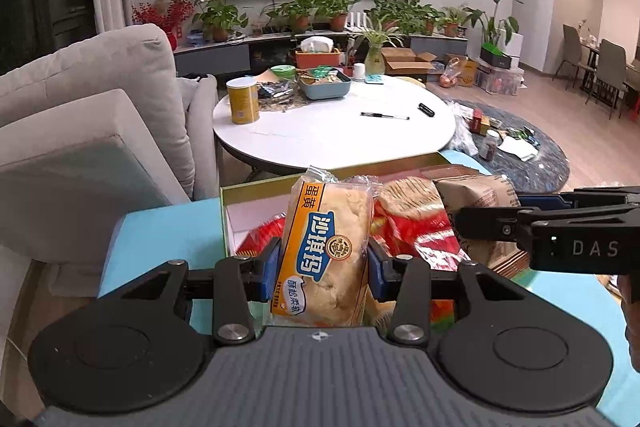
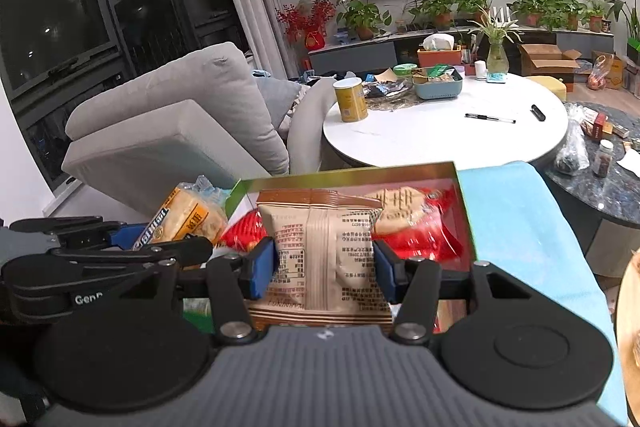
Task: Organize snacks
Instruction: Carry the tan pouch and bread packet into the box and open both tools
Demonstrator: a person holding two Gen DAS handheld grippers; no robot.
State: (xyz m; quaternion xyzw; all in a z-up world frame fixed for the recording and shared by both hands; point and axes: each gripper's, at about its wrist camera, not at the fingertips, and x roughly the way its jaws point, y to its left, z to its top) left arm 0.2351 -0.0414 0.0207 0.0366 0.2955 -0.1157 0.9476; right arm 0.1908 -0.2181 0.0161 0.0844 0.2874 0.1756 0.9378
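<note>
Left gripper clamps its blue pads on an upright orange-and-clear wrapped egg-yolk pastry packet, held above the near left corner of the open gold-rimmed cardboard box. Right gripper pinches a tan paper-look snack pouch upright over red cracker packets inside the box, which sits on a light-blue surface.

- Yellow cake pack: clear wrapper with an orange-yellow label and blue lettering, pale cake inside, standing upright above the box's left side.
- Brown pack: kraft-coloured, back seam and printed text facing out, upright over the box.
- Box: open, gold-green rim, red cracker packs lying inside.
</note>
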